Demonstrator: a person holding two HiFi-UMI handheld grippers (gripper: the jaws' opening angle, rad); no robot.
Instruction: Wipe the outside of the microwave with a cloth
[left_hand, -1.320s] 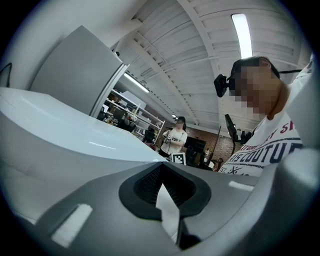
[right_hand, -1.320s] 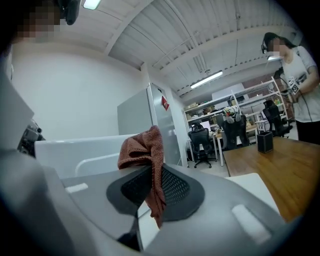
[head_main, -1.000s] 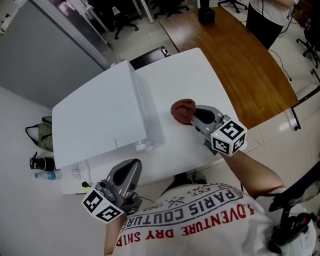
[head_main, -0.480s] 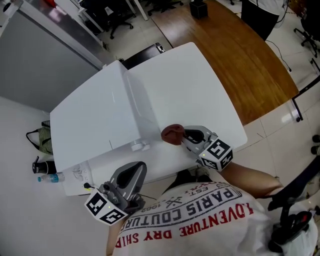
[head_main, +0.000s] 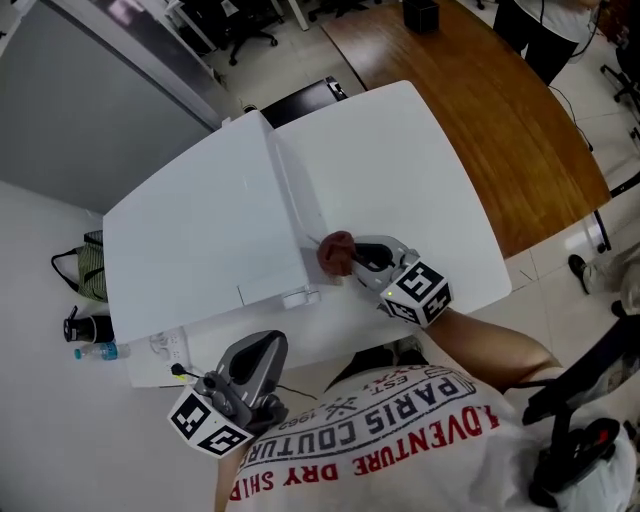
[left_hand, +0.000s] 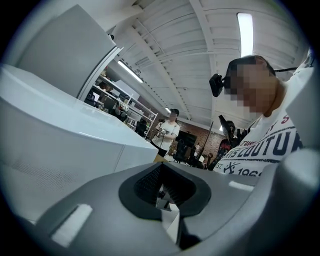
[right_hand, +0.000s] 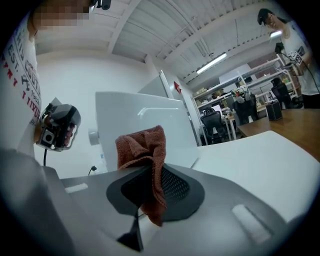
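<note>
Since a second ago the right tongs (head_main: 352, 260) have slid leftward over the white tabletop (head_main: 410, 160), bringing the rust-red cloth (head_main: 335, 250) from the open tabletop up to the microwave (head_main: 200, 230). Nearest the person, the left tongs (head_main: 264, 347) hang just off the tabletop's near edge, clenched on nothing, tip aimed at the microwave's front. Further on, the right tongs grasp the cloth — a bunched fold stands above the jaws and a tail hangs below them. The cloth sits at the microwave's right side wall, by the front corner — touching or just beside, I cannot tell which. Beyond the white tabletop lies a brown wooden surface (head_main: 480, 90).
</note>
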